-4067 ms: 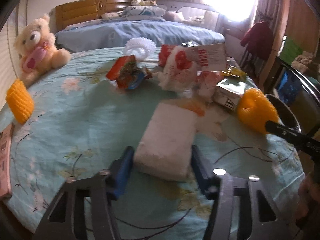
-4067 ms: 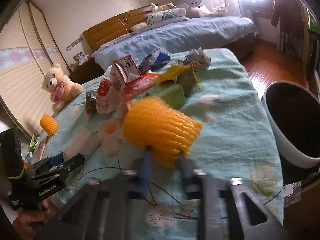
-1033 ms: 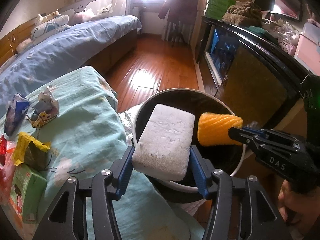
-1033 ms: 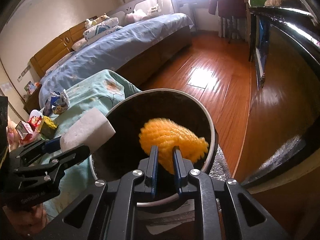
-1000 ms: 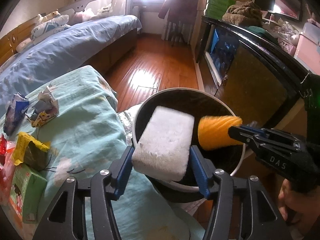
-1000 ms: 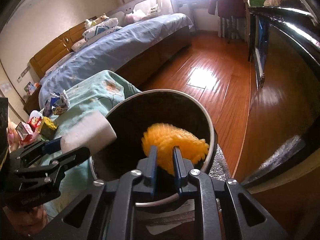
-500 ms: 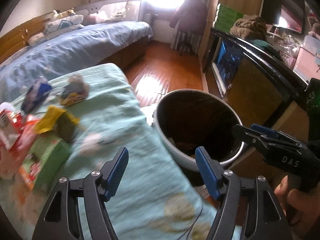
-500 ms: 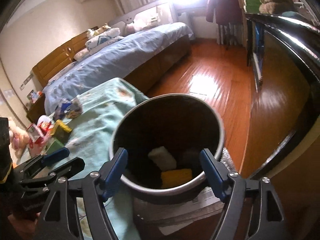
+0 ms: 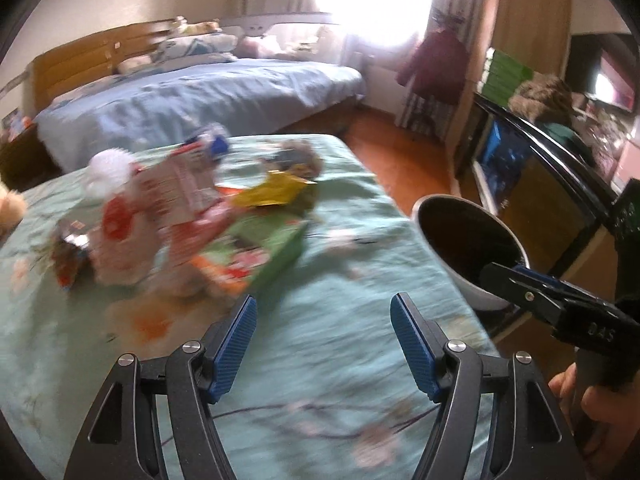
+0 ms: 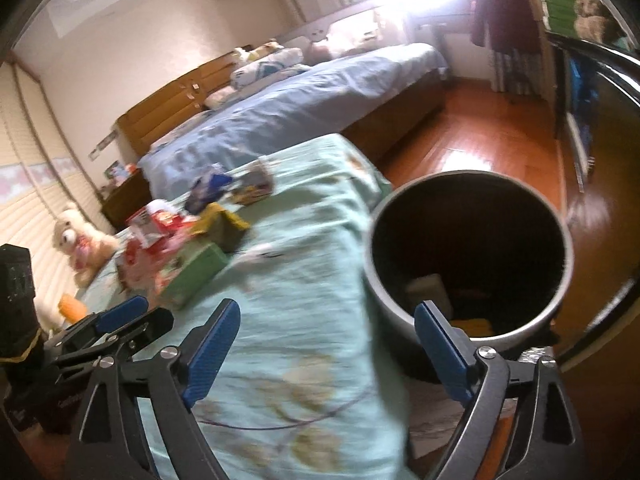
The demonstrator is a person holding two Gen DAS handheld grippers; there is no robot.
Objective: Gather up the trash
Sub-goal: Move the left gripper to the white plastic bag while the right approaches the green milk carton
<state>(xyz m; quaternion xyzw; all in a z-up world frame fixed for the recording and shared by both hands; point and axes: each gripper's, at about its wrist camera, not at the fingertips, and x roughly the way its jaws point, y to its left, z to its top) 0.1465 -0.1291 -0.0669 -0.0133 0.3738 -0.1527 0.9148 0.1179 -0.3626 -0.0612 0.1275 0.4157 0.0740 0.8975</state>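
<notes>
My left gripper (image 9: 324, 344) is open and empty above the teal tablecloth (image 9: 340, 280). A heap of trash lies ahead of it: a green box (image 9: 268, 256), a yellow wrapper (image 9: 276, 192), a red and white bag (image 9: 124, 236) and a white carton (image 9: 180, 188). My right gripper (image 10: 328, 352) is open and empty, over the table edge beside the round bin (image 10: 400, 304). The bin also shows in the left wrist view (image 9: 480, 296). Inside it lie a white foam block (image 10: 428, 288) and an orange foam net (image 10: 472, 326).
A teddy bear (image 10: 80, 240) and another orange foam net (image 10: 72, 306) are at the table's far left. A blue bed (image 9: 192, 96) stands behind the table. A dark cabinet (image 9: 540, 184) and wooden floor (image 10: 480, 128) lie to the right of the bin.
Both grippers opened and dropped the white foam block and the orange foam net into the bin. Both have since swung left, back towards the table and the trash heap.
</notes>
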